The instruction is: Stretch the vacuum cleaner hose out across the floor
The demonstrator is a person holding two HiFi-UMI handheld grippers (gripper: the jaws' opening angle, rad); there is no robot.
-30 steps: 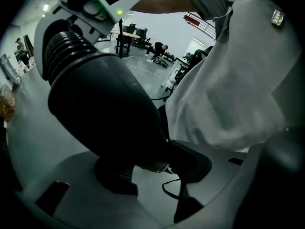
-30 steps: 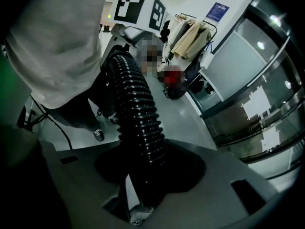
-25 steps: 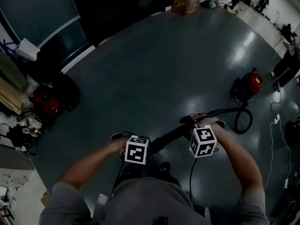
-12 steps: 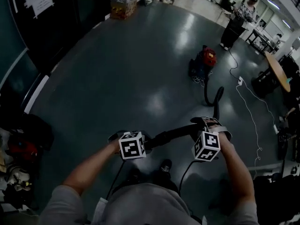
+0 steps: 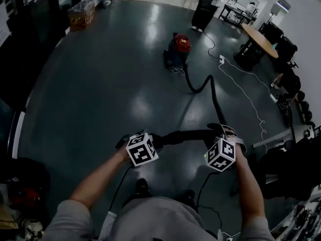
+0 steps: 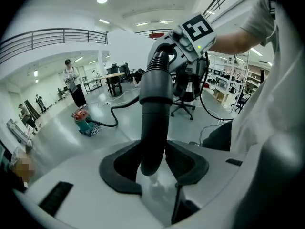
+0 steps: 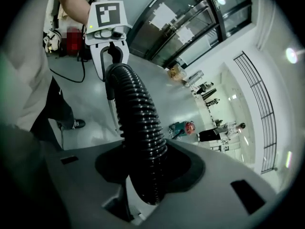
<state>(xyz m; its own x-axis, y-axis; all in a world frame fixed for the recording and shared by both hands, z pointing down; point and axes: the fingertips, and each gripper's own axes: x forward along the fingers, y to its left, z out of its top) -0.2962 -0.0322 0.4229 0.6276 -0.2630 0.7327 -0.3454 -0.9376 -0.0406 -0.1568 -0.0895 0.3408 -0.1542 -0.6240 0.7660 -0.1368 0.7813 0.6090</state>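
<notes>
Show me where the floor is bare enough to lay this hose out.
The bare floor lies left of the hose, from the vacuum across to the box. That stretch looks widest. Right of the hose it is crowded, with a white cord trailing across and a table behind it. Clutter fills the near-left corner.

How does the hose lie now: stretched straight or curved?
Curved: the hose loops over the floor between the vacuum cleaner and the right gripper holding it.
</notes>
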